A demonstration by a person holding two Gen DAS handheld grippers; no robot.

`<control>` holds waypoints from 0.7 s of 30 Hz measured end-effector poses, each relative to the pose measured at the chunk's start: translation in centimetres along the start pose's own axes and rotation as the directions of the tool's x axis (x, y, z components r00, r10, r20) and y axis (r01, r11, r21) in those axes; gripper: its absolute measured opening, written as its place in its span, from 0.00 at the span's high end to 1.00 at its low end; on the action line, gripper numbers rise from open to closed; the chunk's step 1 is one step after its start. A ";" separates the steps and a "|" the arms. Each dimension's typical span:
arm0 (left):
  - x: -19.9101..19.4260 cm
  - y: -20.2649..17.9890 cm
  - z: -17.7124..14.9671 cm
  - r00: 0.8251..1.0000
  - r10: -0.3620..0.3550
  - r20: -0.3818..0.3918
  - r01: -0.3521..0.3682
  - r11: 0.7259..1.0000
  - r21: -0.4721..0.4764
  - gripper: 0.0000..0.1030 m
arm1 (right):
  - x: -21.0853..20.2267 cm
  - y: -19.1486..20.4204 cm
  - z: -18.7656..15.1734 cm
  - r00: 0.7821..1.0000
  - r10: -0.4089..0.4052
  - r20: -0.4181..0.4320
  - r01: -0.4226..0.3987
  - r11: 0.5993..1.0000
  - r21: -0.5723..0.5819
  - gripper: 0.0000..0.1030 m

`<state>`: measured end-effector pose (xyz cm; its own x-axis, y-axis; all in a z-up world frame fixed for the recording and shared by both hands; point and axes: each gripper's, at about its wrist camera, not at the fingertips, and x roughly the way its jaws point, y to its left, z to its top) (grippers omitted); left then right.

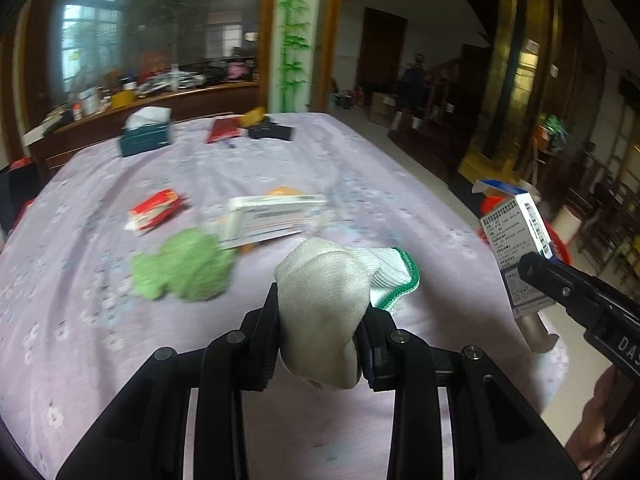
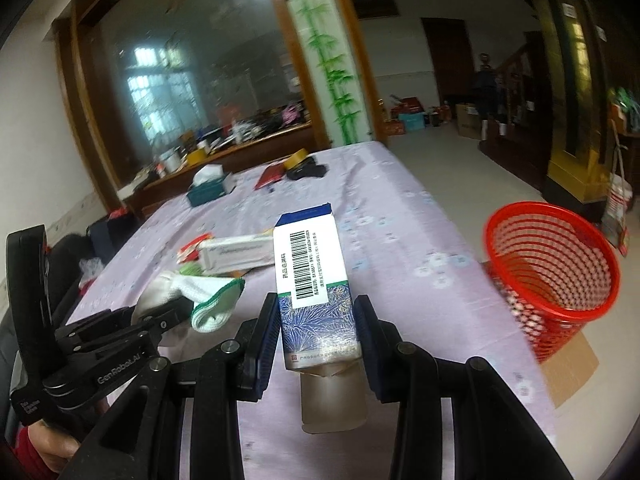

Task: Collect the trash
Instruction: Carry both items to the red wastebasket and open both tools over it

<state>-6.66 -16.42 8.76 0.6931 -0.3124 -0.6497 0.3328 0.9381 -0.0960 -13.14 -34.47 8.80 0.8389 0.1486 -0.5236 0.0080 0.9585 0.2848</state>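
My left gripper [image 1: 320,320] is shut on a white sock with a green-trimmed cuff [image 1: 332,292], held above the lilac tablecloth [image 1: 200,176]. From the right wrist view the same sock [image 2: 208,296] hangs from the left gripper [image 2: 176,308] at the left. My right gripper [image 2: 316,324] is shut on a blue-and-white medicine box with a barcode [image 2: 312,276], upright over the table's near right part; the box [image 1: 516,240] shows at the right edge of the left wrist view. A red mesh basket [image 2: 556,276] stands on the floor right of the table.
On the cloth lie a long white carton [image 1: 276,212], a green crumpled cloth [image 1: 184,268], a red-and-white packet [image 1: 156,212], a teal tissue box [image 1: 146,136] and dark and red items [image 1: 248,128] at the far end. Cardboard [image 2: 572,368] lies under the basket.
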 end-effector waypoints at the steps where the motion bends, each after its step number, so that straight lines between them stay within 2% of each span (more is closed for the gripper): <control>1: 0.3 -0.9 0.4 1.000 -0.015 -0.006 0.015 1.000 0.012 0.70 | -0.4 -0.9 0.3 1.000 -0.009 0.009 0.009 1.000 0.017 0.60; 7: 1.7 -6.9 2.9 0.992 -0.122 -0.045 0.125 0.989 0.081 0.70 | -2.7 -7.6 2.5 0.992 -0.111 0.051 0.104 0.987 0.126 0.60; 12: 4.0 -13.5 5.7 0.969 -0.231 -0.091 0.242 0.962 0.128 0.70 | -4.2 -13.9 4.5 0.980 -0.194 0.053 0.178 0.959 0.219 0.60; 17: 7.4 -19.7 7.4 0.953 -0.280 -0.120 0.298 0.937 0.182 0.70 | -4.1 -19.0 6.1 0.969 -0.245 0.035 0.226 0.933 0.279 0.59; 21: 10.5 -23.4 8.4 0.946 -0.288 -0.145 0.314 0.928 0.200 0.70 | -3.0 -21.8 6.8 0.971 -0.238 0.004 0.225 0.923 0.312 0.59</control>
<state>-1.76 -42.92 10.54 0.4669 -0.5443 -0.6969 0.6542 0.7429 -0.1420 -12.07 -57.51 9.63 0.8150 -0.0851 -0.5732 0.3662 0.8423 0.3956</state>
